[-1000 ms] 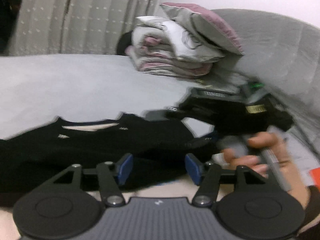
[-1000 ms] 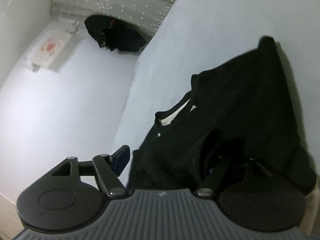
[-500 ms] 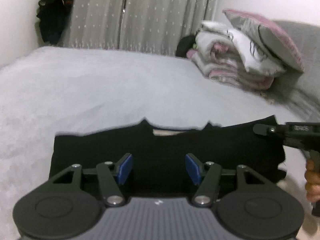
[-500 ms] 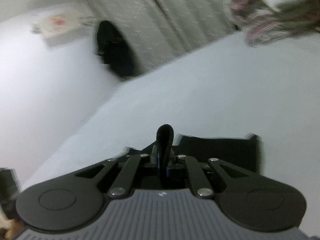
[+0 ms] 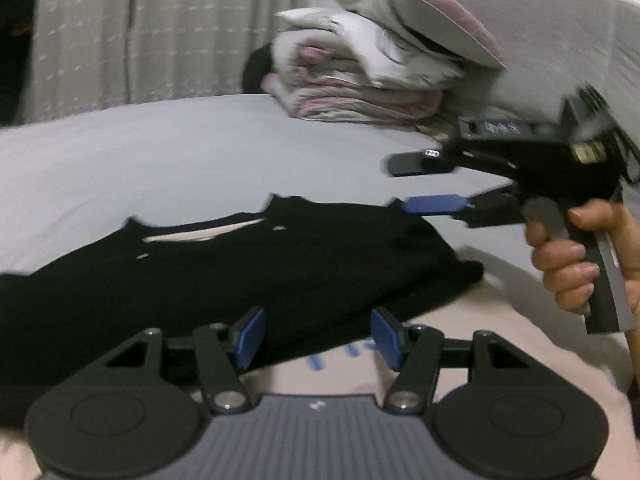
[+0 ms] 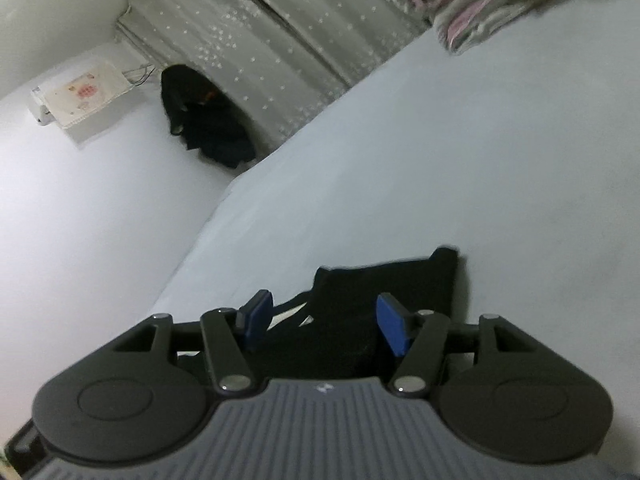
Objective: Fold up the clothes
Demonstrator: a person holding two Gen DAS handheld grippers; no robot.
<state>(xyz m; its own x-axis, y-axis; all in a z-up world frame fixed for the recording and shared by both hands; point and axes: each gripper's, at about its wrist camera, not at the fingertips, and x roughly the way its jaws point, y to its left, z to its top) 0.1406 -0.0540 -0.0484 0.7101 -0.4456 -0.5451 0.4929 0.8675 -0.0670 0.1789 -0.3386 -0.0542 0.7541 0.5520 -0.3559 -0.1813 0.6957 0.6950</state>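
The left tongs (image 5: 316, 336) stood wide apart, blue pads clamping nothing, poised just over the near hem of the black knitted cloth garment (image 5: 240, 264). The right tongs (image 6: 324, 320) were likewise spread and empty; half a second before they had been pinched tight on a fold of black cloth, so that fold had just been let go. In the left wrist view the right tongs (image 5: 430, 182) hovered just above the garment's right-hand corner, clear of it, with a person's hand (image 5: 576, 256) around the grip.

Judged from that release, 1 fold had probably just been laid down. The garment lay flat ahead of both tongs on the pale grey bed (image 5: 200, 152), in a compact oblong with its neckline and a pale inner label facing away, its right side doubled under. Whether another fold was due could not be settled from its shape alone.

Beyond the garment, well apart, a stack of folded pink and white bedding (image 5: 360, 80) sat at the far right of the bed, before a grey dotted curtain (image 5: 140, 32).
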